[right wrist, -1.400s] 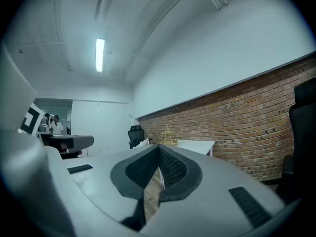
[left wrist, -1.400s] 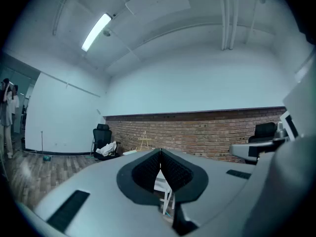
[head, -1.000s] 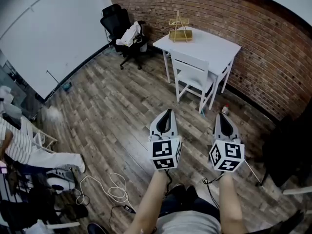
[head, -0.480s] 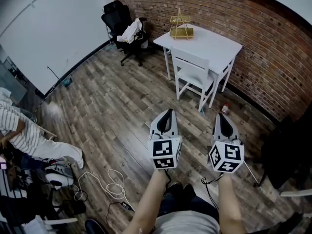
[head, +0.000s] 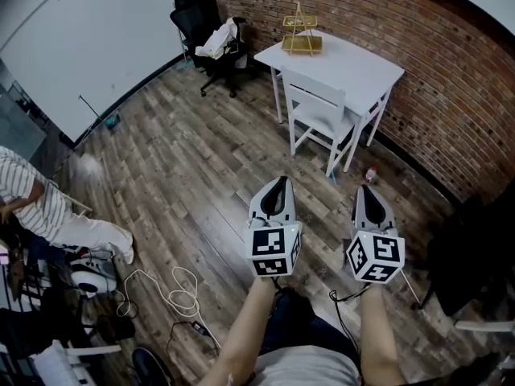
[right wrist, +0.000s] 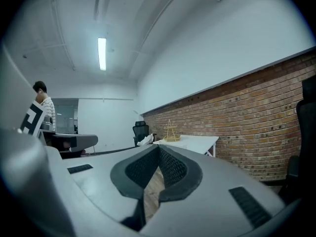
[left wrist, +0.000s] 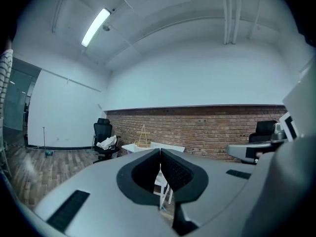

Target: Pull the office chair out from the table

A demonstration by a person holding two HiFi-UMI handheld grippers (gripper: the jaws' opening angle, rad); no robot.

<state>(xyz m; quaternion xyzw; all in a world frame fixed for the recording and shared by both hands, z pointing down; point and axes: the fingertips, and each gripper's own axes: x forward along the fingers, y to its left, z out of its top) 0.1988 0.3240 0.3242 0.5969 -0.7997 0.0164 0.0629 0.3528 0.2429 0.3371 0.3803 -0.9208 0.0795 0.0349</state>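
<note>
Both sets of fingers fully closed, nothing between them. Left gripper [head: 278, 186] and right gripper [head: 367, 191] are side by side, about level, aimed at the table [head: 358, 64] but well short of it. Looks like an approach carry, nothing to grip yet. White chair [head: 316, 112] is tucked in at the table's near side, back towards us, so likely the target. Black chair [head: 195, 21] stands left of the table, not tucked in, with a cloth [head: 217, 39] on it.
</note>
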